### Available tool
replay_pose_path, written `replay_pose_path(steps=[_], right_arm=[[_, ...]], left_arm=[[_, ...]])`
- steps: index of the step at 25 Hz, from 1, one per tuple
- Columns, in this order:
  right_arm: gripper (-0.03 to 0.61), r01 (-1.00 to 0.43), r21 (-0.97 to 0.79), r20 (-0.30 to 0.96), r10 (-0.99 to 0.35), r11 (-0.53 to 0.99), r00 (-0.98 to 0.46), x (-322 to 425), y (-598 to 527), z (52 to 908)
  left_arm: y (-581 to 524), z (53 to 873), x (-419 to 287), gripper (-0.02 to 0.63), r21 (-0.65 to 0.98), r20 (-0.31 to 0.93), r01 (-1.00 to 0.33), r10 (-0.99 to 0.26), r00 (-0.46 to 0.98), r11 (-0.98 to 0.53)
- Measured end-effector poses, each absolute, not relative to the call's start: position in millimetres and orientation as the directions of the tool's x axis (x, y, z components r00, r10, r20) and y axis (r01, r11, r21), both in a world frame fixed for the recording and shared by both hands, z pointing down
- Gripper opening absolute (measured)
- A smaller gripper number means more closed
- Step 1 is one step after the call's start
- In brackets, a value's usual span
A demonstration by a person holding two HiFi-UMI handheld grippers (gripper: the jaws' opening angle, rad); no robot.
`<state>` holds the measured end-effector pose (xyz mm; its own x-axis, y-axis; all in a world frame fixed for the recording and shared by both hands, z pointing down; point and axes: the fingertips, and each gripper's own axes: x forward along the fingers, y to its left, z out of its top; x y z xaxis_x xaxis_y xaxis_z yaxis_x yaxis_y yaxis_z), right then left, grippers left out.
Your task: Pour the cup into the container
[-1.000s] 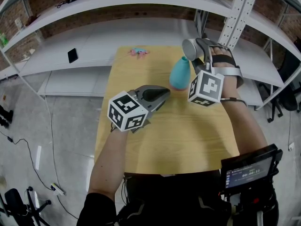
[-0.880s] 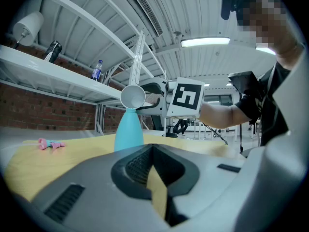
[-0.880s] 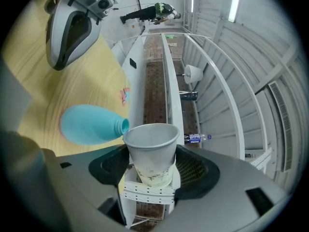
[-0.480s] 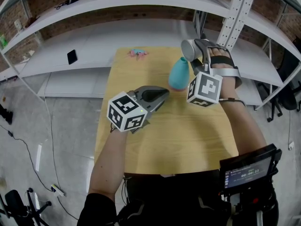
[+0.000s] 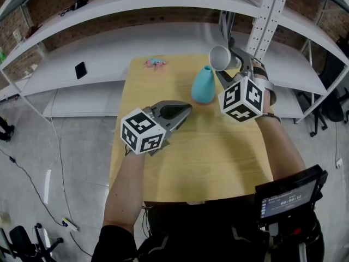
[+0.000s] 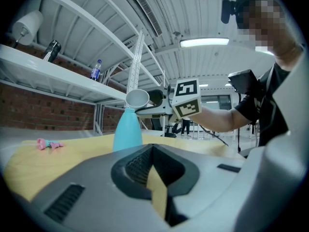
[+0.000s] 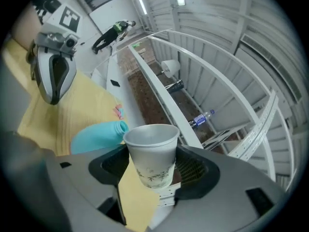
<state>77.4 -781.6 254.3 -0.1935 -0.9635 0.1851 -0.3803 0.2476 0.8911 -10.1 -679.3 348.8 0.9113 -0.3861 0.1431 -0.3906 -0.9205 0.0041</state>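
Observation:
A teal narrow-necked container (image 5: 203, 85) stands upright on the far part of the wooden table (image 5: 163, 162). My right gripper (image 5: 228, 64) is shut on a white paper cup (image 5: 220, 58), held tipped on its side just right of and above the container's neck. In the right gripper view the cup (image 7: 152, 151) sits between the jaws with the container (image 7: 96, 135) beyond; I see no contents. My left gripper (image 5: 184, 110) hovers shut and empty over the table's middle, left of the container. The left gripper view shows the container (image 6: 127, 129) with the cup (image 6: 137, 98) at its mouth.
A small pink object (image 5: 154, 63) lies at the table's far left edge. White shelving runs behind the table, with a dark phone (image 5: 80, 70) on it and a perforated upright (image 5: 267, 10) at the right. A screen (image 5: 286, 196) hangs at the person's waist.
The right gripper has rolled and tipped the cup further, its mouth now turned toward the container's neck. The left gripper has barely shifted.

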Motion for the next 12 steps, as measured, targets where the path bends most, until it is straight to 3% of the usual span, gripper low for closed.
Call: replay_pose_path(steps=[8, 12], right_arm=[[0.305, -0.780, 0.488, 0.272, -0.917, 0.393, -0.292, 124, -780, 275], [0.305, -0.888, 0.233, 0.298, -0.898, 0.396, -0.323, 153, -783, 296]], left_arm=[[-678, 348, -12, -0.009, 0.003, 0.142, -0.392, -0.388, 0.911, -0.920], [-678, 348, -12, -0.009, 0.004, 0.143, -0.397, -0.393, 0.908, -0.918]])
